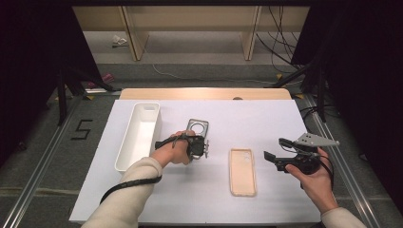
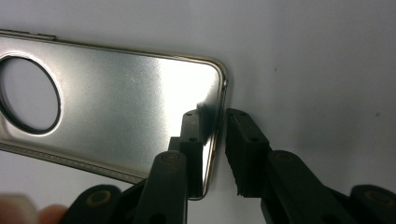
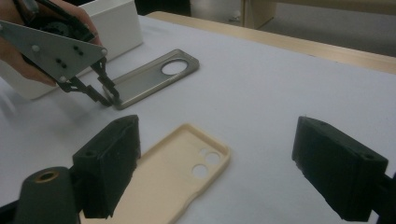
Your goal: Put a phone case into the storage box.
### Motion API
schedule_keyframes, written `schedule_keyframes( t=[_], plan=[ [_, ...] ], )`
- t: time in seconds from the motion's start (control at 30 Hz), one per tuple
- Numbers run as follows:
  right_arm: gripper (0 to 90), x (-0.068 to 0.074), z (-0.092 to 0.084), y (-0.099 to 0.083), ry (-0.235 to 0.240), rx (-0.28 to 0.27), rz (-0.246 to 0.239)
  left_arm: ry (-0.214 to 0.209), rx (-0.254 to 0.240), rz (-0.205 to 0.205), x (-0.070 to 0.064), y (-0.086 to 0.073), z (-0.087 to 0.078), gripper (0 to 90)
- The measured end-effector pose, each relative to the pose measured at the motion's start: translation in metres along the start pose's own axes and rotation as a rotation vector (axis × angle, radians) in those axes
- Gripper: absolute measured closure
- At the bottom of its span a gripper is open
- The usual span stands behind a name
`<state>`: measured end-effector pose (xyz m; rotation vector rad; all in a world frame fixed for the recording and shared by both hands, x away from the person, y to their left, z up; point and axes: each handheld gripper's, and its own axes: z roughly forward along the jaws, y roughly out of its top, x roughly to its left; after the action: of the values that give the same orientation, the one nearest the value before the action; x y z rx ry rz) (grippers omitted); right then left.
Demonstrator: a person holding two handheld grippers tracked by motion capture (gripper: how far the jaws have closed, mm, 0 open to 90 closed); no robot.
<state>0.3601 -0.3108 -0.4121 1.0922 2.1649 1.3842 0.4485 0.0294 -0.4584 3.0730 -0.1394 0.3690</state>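
Between your left hand-held gripper's [image 2: 215, 140] jaws sits the short edge of the silver phone case [image 2: 116, 102], lying flat on the counter [image 2: 327, 56]; the pads flank it without quite clamping. Close firmly before lifting. Your right hand-held gripper [image 3: 243, 172] gapes wide, empty.

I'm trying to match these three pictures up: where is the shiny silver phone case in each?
High view: silver phone case at table centre, right of the white bin.
Left gripper view: fills the left half, its end edge between the jaws.
Right gripper view: upper left.
Shared landmark: its round camera hole.
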Motion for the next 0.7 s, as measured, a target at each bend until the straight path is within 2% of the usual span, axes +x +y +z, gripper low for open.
schedule_keyframes(
  t=[0.07, 0.17, 0.37, 0.7],
  plan=[
    [16.2, 0.0, -0.0001, 0.0, 0.0, 0.0, 0.0, -0.007, 0.003, 0.006, 0.0018, 0.0005, 0.0, 76.4],
    [16.2, 0.0, -0.0001, 0.0, 0.001, -0.001, 0.001, -0.027, 0.008, -0.007, 0.0022, 0.0004, -0.0001, 77.9],
    [16.2, 0.0002, -0.0001, 0.0001, 0.002, -0.002, 0.0, -0.036, 0.006, -0.008, 0.0024, 0.0012, 0.0006, 80.2],
    [16.2, 0.0, -0.0001, 0.0001, 0.002, -0.001, -0.001, -0.016, 0.027, 0.021, 0.0011, 0.0045, 0.0004, 84.7]
  ],
)
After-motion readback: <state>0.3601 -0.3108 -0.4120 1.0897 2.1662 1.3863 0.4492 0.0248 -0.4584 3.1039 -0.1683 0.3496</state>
